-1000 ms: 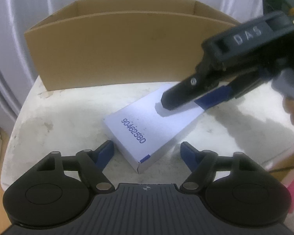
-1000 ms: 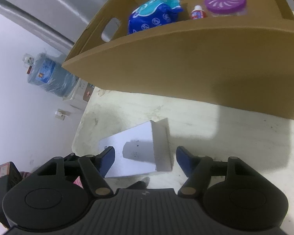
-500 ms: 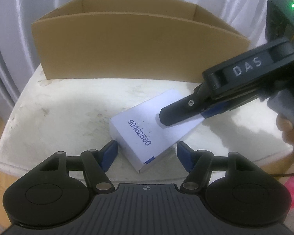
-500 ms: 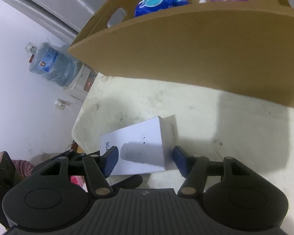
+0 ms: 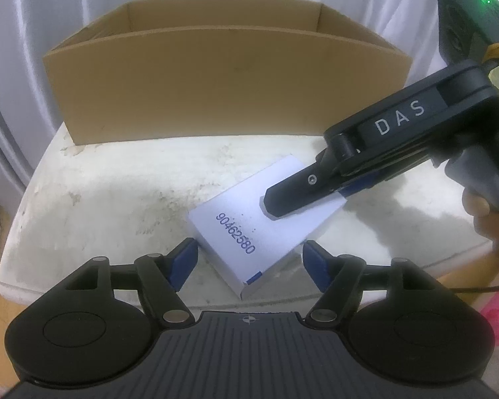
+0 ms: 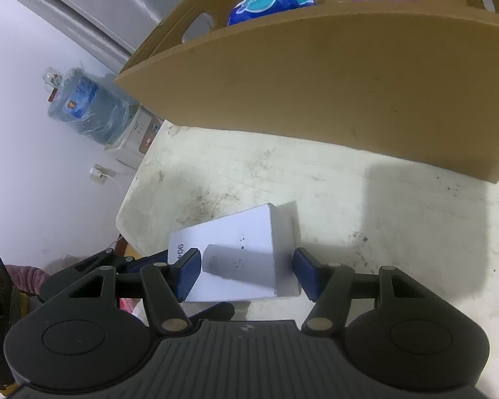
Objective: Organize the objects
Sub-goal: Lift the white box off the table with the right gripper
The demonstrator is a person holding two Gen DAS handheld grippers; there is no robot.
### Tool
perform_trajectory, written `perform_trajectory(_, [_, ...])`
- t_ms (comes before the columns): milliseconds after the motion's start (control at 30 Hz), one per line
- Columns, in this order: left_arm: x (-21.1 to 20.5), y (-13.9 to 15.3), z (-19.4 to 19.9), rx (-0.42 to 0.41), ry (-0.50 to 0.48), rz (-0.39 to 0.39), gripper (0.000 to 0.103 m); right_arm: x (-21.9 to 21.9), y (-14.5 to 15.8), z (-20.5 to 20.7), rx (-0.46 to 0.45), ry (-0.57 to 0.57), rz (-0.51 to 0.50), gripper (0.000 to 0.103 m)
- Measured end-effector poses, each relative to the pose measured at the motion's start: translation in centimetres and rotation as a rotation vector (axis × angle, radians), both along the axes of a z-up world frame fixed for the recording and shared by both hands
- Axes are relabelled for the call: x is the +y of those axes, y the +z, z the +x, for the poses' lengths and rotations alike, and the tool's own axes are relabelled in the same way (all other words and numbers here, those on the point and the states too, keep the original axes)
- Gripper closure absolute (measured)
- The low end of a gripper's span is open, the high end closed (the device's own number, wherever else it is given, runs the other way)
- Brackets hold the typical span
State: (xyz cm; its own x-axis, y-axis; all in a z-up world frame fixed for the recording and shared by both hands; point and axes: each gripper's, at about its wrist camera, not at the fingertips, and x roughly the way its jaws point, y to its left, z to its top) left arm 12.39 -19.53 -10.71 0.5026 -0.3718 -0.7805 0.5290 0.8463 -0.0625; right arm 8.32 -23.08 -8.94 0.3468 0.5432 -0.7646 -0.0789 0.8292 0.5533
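The flat white cardboard box lies on the stained white table, at six o'clock from the brown cardboard carton; the left gripper has just widened, straddling it unclamped; the right gripper brackets its far end, pads apart; pickup seems imminent.

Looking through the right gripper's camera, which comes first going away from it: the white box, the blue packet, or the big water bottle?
1. White box, between the right gripper's fingers.
2. Blue packet, inside the cardboard box ahead.
3. Water bottle, off the table, far left by the wall.
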Motion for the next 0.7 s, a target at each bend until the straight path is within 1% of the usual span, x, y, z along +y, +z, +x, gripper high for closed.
perform_trajectory(300, [-0.6, -0.49, 0.12, -0.001, 0.004, 0.016, 0.026, 0.13, -0.31, -0.16, -0.005, -0.008, -0.003, 0.038])
perform_trajectory(700, [-0.74, -0.31, -0.02, 0.007, 0.015, 0.011, 0.026, 0.6, 0.14, -0.22, -0.014, -0.001, -0.032, 0.038])
